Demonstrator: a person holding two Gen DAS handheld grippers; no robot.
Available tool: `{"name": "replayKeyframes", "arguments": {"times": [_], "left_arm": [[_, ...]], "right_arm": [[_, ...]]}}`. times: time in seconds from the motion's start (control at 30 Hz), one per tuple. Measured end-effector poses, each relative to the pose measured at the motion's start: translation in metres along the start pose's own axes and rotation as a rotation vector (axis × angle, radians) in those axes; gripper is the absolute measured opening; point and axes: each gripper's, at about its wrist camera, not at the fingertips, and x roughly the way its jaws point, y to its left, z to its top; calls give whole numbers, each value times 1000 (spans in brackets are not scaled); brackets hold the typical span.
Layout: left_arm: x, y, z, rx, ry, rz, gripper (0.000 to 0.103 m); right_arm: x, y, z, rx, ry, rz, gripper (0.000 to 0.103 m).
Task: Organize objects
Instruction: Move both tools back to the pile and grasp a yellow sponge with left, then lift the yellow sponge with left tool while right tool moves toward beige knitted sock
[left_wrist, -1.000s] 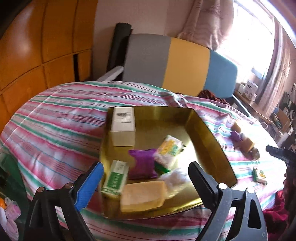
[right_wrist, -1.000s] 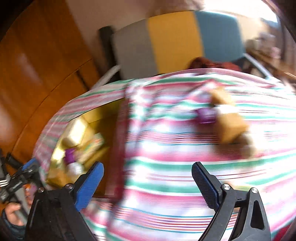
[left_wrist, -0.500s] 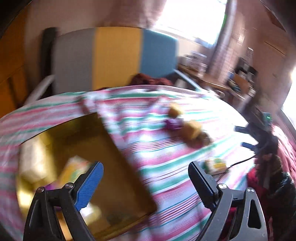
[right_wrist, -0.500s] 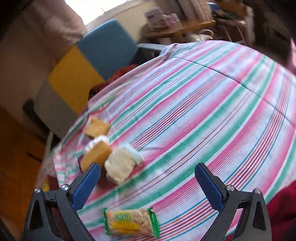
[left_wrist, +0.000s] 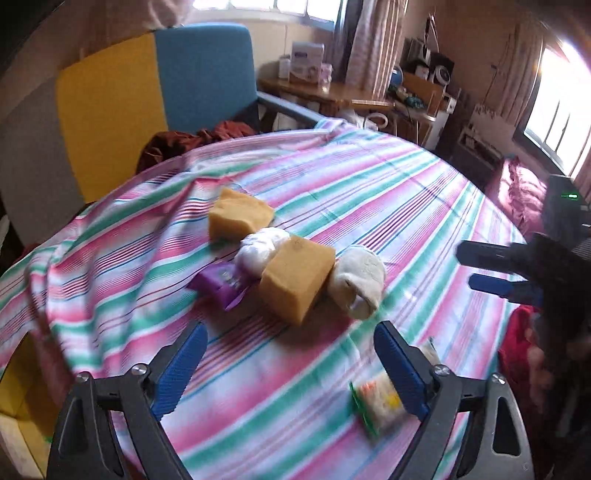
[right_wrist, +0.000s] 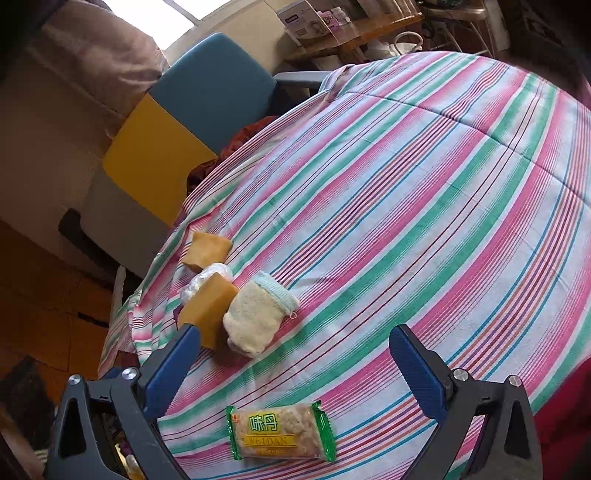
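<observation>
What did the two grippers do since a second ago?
The left gripper swung away from the gold tray to the sponges, its jaws closing slightly, empty. The right gripper swung over the snack packet, empty. Nothing on the cloth moved.

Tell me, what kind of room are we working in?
Probably a lived-in home room: a table under a striped cloth, a colour-block armchair beside it, curtained windows, and a cluttered wooden desk behind.

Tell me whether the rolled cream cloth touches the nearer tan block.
Touching. In the left wrist view the cloth presses against the block, no striped cover between them.
</observation>
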Motion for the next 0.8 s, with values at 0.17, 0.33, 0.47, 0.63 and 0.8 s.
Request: {"name": "replayKeyframes", "arguments": {"times": [0.17,0.33,0.47,0.63,0.8], "left_arm": [[39,-5,21,45,32,-1,87],[85,2,25,8,137,-30,53],[63,0,4,-28,63,-88,49],[21,1,-37,-118,20,-62,49],[-8,-7,-74,-153,21,-34,51]], "right_arm": [[2,-1,0,9,17,27,103],[7,-1,0,11,42,39,103],[7,-3,1,17,40,33,103],[7,-1,1,7,29,22,103],[6,-2,2,1,25,-6,103]]}}
